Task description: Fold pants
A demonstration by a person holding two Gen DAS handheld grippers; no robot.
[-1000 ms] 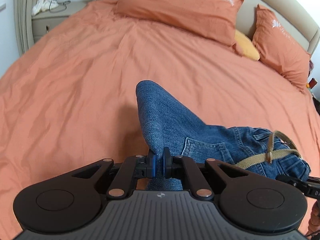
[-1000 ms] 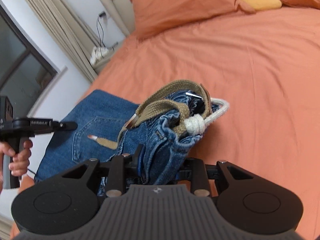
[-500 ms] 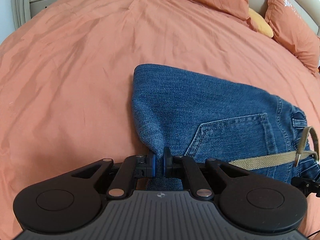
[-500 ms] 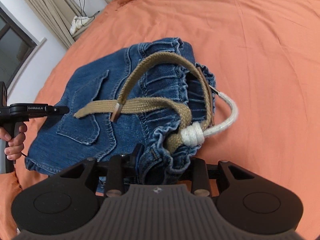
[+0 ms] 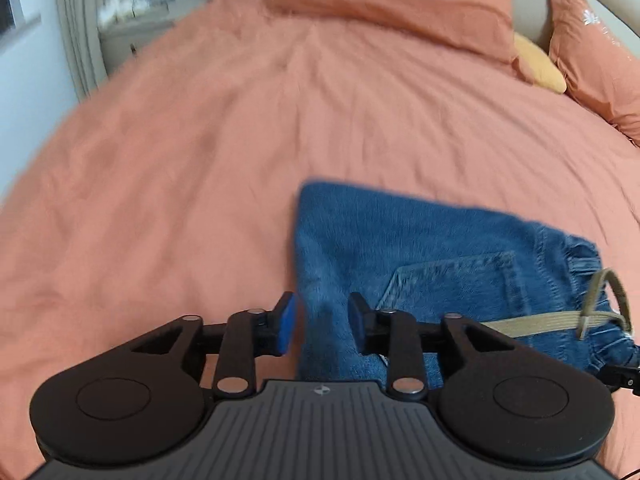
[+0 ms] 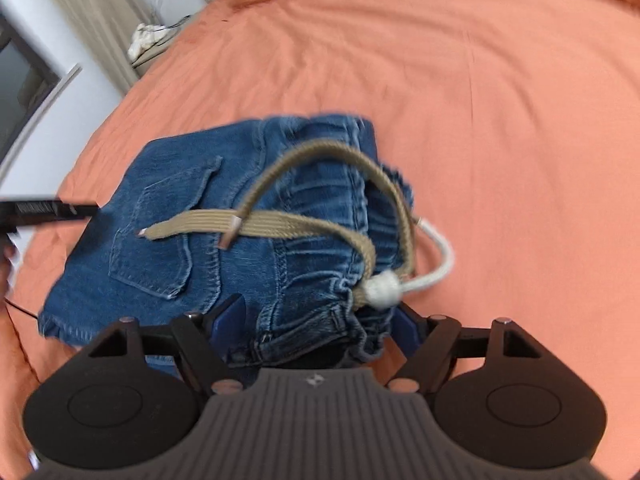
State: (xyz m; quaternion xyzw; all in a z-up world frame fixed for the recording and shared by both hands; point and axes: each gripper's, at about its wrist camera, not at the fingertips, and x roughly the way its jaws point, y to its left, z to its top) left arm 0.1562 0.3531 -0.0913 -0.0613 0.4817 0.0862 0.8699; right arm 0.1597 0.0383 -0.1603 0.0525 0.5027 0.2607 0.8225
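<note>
Jeans (image 5: 432,248) folded into compact bundle, flat on orange bed (image 5: 200,152), back pocket up. Left tongs (image 5: 320,318) spread, denim edge between fingers, no pinch. Right tongs (image 6: 316,326) spread wide, bunched waistband lying between blue pads (image 6: 228,320). Tan belt (image 6: 280,224) looped across pocket and waistband; white cord (image 6: 424,276) with knot at waistband. Pillows (image 5: 400,0) at bed head. Both views motion-blurred.

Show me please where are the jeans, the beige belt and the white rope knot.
jeans (image 6: 168,248): right wrist view, on the back pocket.
beige belt (image 6: 280,224): right wrist view, on the flat strap across the denim.
white rope knot (image 6: 382,289): right wrist view, on the knot's middle.
</note>
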